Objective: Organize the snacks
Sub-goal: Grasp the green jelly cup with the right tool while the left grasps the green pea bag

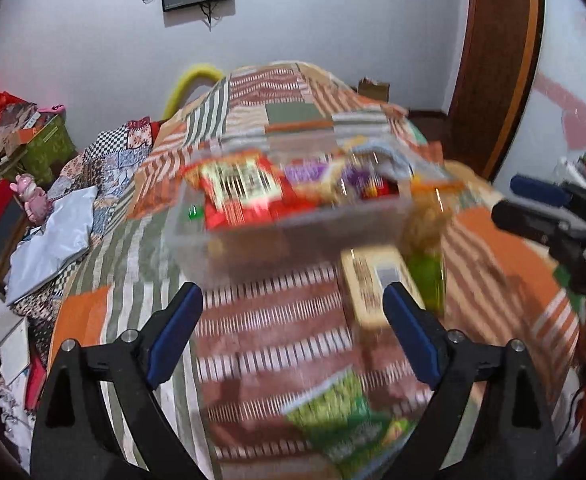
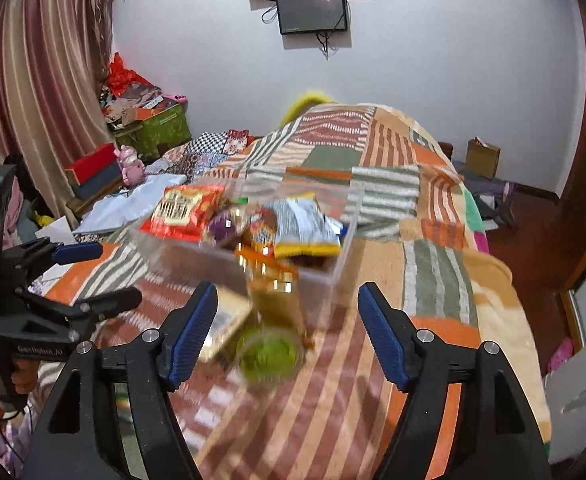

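Observation:
A clear plastic bin [image 1: 253, 248] [image 2: 325, 276] stands on the patchwork bedspread, filled with snack packets, among them a red packet [image 1: 237, 192] [image 2: 185, 212] and a white and yellow bag [image 2: 305, 220]. A beige box [image 1: 367, 288] [image 2: 225, 328] and a green-bottomed jar [image 1: 427, 264] [image 2: 271, 344] lie against the bin's near side. A green snack bag [image 1: 345, 416] lies closer to me. My left gripper [image 1: 293, 292] [image 2: 105, 276] is open, short of the bin, holding nothing. My right gripper [image 2: 287, 290] [image 1: 513, 200] is open too; the jar lies ahead between its fingers, untouched.
The bedspread [image 2: 433, 272] drops off at the right toward a dark floor and a wooden door [image 1: 497, 60]. Piled boxes, a pink toy [image 2: 131, 164] and loose cloth crowd the left side. Two screens [image 2: 313, 8] hang on the far wall.

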